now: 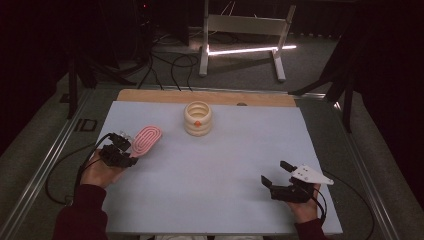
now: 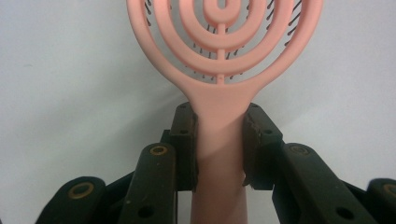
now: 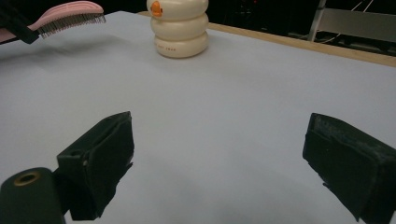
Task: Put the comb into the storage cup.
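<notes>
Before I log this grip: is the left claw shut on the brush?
Shut: the left claw pads press both sides of the pink hairbrush handle.

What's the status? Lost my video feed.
Left tongs shut on pink plastic hairbrush handle. Right tongs open, empty. Cream ribbed holder ahead, path clear.

Left claw [image 1: 131, 148] clamped, right claw [image 1: 274, 173] agape

A pink hairbrush [image 2: 219, 70] of smooth matt plastic — black bristles beneath. The cream ribbed container [image 3: 179, 28] looks glossy; the desk [image 1: 225, 165] — matt pale sheet, wood edge.
</notes>
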Action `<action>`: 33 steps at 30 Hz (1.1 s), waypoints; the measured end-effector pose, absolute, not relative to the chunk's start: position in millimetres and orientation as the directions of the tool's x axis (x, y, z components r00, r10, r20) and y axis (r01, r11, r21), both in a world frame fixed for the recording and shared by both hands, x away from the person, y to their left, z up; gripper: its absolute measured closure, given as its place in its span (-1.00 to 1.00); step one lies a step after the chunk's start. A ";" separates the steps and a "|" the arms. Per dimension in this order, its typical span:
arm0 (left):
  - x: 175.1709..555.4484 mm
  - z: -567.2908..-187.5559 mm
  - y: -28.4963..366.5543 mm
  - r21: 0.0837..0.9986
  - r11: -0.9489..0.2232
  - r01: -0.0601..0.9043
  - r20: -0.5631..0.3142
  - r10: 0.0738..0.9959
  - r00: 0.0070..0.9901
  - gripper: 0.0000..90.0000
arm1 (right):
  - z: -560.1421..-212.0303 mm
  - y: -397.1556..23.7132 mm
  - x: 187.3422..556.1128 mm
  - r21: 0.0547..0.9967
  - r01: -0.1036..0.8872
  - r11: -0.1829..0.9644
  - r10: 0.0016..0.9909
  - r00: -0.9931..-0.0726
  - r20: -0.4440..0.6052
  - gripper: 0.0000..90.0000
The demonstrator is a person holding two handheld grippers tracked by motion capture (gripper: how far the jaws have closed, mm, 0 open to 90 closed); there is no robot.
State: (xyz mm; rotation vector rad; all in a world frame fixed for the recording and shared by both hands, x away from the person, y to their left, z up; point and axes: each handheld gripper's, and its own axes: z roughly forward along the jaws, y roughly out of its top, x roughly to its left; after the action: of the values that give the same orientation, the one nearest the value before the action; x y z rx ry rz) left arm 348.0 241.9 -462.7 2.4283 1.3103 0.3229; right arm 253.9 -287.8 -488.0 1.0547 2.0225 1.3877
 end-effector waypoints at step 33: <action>342.2 -431.2 219.2 0.539 -0.509 0.671 0.070 0.821 0.567 0.55 | -489.5 -288.0 256.2 0.921 0.356 0.155 0.799 -0.593 0.095 -0.81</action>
State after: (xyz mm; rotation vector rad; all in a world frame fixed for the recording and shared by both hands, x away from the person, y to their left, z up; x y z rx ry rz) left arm 342.2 219.2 -431.2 2.3439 1.1995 0.4410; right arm 256.2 -288.0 -489.5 1.0991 2.0214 1.4279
